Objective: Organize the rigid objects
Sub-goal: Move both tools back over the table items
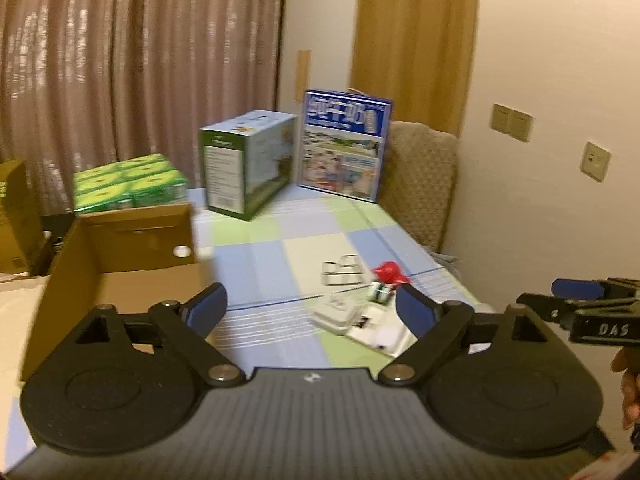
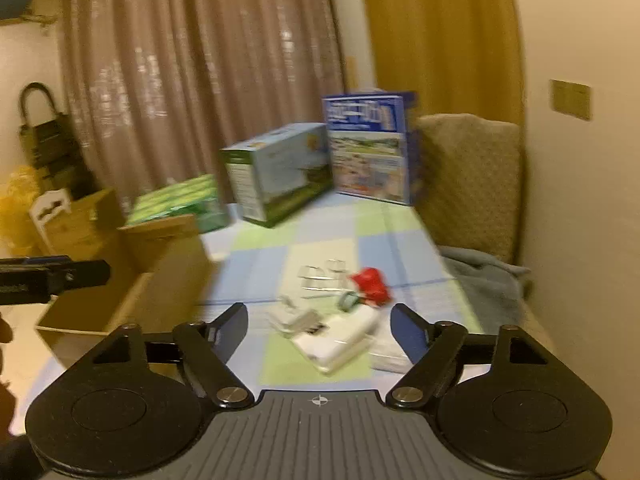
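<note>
A small pile lies on the checked cloth [image 1: 260, 248]: a red object [image 1: 388, 272], a clear plastic piece [image 1: 344, 270], a white box [image 1: 334, 314] and a flat white packet [image 1: 380, 334]. An open cardboard box [image 1: 120, 248] stands to the left of it. My left gripper [image 1: 310, 296] hovers open short of the pile, with nothing between its fingers. My right gripper [image 2: 320, 312] is open too and holds nothing; the white box [image 2: 340, 340], the red object [image 2: 370, 280] and the clear piece [image 2: 324, 274] lie beyond it. Both views are blurred.
At the back stand a pack of green cartons [image 1: 128, 184], a green and blue box [image 1: 248, 160] and a tall blue box [image 1: 344, 144]. A tan cushion [image 1: 420, 184] and a grey blanket [image 2: 480, 276] line the right wall. More cardboard boxes [image 2: 80, 220] sit at the left.
</note>
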The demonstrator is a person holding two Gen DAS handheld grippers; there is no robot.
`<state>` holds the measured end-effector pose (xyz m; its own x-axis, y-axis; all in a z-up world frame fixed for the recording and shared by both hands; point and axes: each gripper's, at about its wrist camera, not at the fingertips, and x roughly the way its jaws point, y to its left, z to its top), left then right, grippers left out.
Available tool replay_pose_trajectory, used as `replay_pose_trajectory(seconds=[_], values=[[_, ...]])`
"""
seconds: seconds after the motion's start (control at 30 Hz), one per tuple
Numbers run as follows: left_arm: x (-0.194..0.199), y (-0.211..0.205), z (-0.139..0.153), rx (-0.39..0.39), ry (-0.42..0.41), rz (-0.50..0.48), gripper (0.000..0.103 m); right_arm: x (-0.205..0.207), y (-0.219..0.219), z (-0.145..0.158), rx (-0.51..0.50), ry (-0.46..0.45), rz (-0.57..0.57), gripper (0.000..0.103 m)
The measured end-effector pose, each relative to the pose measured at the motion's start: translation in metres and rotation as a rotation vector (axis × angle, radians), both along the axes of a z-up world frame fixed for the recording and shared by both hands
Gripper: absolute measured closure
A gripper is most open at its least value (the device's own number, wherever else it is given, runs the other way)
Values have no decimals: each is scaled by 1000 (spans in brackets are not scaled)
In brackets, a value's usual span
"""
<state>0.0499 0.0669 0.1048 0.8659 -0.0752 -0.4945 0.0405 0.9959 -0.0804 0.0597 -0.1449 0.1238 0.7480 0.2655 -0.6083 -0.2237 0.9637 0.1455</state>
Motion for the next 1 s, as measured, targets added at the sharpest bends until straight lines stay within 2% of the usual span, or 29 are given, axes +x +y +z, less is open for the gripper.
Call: replay_pose_trajectory(seconds=[0.23, 0.43, 0.73, 1.0], values=[[30, -34, -28, 2, 30, -37, 9, 8, -41, -24, -22, 61, -80, 24], [67, -48, -64, 45, 83, -66, 9, 28, -59, -56, -33, 111, -128, 24], [110, -70, -106, 90, 144, -150, 9, 73, -85, -107, -116, 164, -146, 24], [137, -82, -134, 94, 199, -220, 10, 100, -96, -139, -81, 201, -134, 24]])
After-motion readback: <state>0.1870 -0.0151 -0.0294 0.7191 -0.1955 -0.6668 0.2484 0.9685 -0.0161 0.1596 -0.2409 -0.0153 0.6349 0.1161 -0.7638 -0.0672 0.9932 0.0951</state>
